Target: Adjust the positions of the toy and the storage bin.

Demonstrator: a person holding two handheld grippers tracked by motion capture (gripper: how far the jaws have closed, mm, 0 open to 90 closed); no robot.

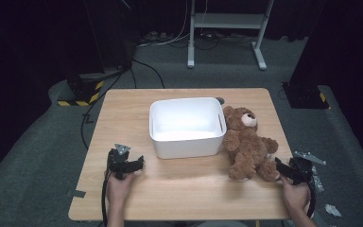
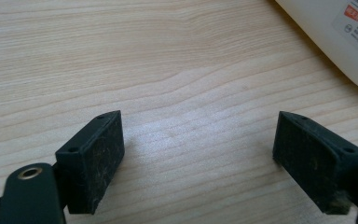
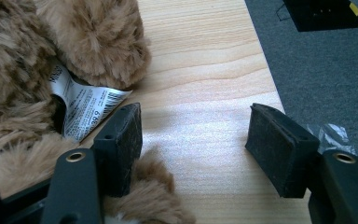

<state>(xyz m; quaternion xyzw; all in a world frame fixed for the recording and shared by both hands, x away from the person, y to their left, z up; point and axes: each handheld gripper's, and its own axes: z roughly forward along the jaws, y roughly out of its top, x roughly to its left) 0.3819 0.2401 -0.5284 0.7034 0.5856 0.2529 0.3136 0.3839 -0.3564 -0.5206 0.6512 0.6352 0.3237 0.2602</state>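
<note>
A brown teddy bear is lying on its back on the right part of a pale wooden surface, its head pointing away from the person and its side resting against the right wall of a white plastic bin that is sitting near the middle. The right gripper is sitting at the surface's right edge, just beside the bear's near foot, with its fingers spread wide and released; in the right gripper view one finger is pressing into the bear's fur next to a white sewn-in label, while the other is hovering over bare wood, so nothing is being grasped. The left gripper is resting low over the surface in front of the bin's near left corner, its fingers also spread apart and holding nothing, with a corner of the bin showing in the left gripper view. A hand is gripping each tool from the near edge
</note>
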